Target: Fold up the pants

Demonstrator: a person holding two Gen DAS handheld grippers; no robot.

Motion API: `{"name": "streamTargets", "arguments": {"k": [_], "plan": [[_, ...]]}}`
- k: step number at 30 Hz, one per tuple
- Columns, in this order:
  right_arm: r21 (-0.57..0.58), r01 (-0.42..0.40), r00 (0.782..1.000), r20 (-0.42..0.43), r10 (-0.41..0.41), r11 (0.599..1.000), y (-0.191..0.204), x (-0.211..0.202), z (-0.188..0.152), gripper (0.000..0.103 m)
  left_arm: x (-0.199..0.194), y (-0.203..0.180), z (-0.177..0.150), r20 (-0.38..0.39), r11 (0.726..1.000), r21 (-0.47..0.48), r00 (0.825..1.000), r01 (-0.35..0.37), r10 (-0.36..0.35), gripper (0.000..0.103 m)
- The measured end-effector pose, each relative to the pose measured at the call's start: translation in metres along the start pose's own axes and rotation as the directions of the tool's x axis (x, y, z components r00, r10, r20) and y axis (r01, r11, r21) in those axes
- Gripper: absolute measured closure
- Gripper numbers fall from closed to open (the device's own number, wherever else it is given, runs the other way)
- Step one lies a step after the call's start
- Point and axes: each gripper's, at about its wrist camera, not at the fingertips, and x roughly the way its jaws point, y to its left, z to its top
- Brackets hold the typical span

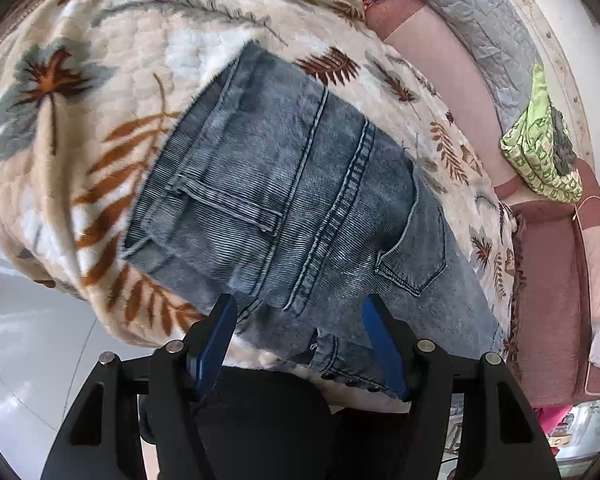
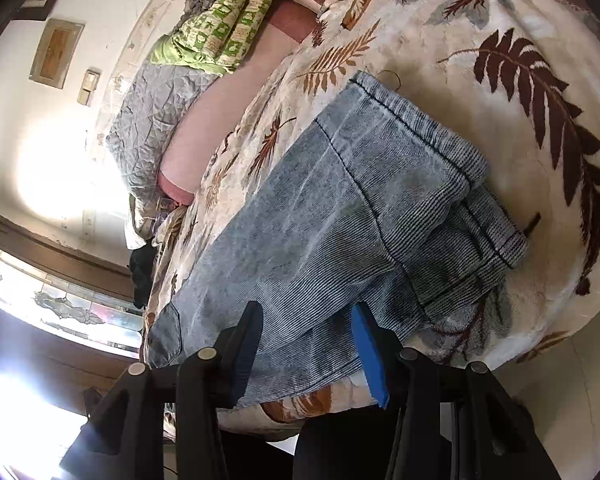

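Light-blue washed jeans [image 1: 284,184] lie back side up on a cream blanket with leaf print [image 1: 100,92], both rear pockets showing. My left gripper [image 1: 300,316] hangs open over the waistband end near the bed's edge, its blue pads [image 1: 220,332] on either side of the centre seam and not pinching the cloth. In the right wrist view the jeans' legs [image 2: 340,208] stretch away, with the two hems [image 2: 452,184] staggered at the far end. My right gripper [image 2: 308,320] is open over the leg cloth by the blanket's edge, and the denim lies flat between its fingers.
A green patterned quilt [image 1: 540,148] and a grey quilt [image 1: 472,12] lie beyond on a pink and maroon sheet [image 1: 548,280]. Pale tiled floor [image 1: 28,340] shows beside the bed. A person's dark clothing [image 1: 260,420] is below the grippers. A window [image 2: 60,300] is at the left.
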Motion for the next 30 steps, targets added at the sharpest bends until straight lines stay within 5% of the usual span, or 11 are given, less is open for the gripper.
{"name": "streamTargets", "arguments": {"k": [7, 18, 23, 24, 26, 30], "plan": [[-0.004, 0.010, 1.000, 0.023, -0.010, 1.000, -0.004, -0.004, -0.001, 0.053, 0.018, -0.003, 0.007, -0.002, 0.999, -0.040, 1.000, 0.011, -0.012, 0.041], [0.112, -0.036, 0.999, 0.038, 0.032, 0.993, -0.024, 0.005, 0.004, 0.057, 0.019, 0.008, 0.015, 0.028, 0.999, -0.052, 1.000, 0.012, -0.011, 0.085], [0.162, -0.076, 0.995, 0.070, 0.066, 0.984, -0.032, 0.011, 0.011, 0.057, 0.021, -0.003, 0.018, 0.049, 0.999, -0.037, 0.999, 0.009, -0.007, 0.092], [0.157, -0.076, 0.995, 0.072, 0.065, 0.985, -0.031, 0.015, 0.014, 0.062, 0.020, -0.003, 0.019, 0.053, 0.999, -0.037, 0.999, 0.011, -0.009, 0.092], [0.151, -0.033, 0.996, 0.085, 0.020, 0.988, -0.027, 0.018, 0.015, 0.092, 0.015, -0.001, 0.019, 0.065, 0.999, -0.033, 0.998, 0.017, -0.015, 0.093], [0.091, -0.033, 0.995, 0.101, 0.024, 0.995, -0.008, 0.011, 0.010, 0.098, -0.009, -0.001, 0.018, 0.118, 1.000, -0.002, 0.993, 0.019, -0.019, 0.093]]}}
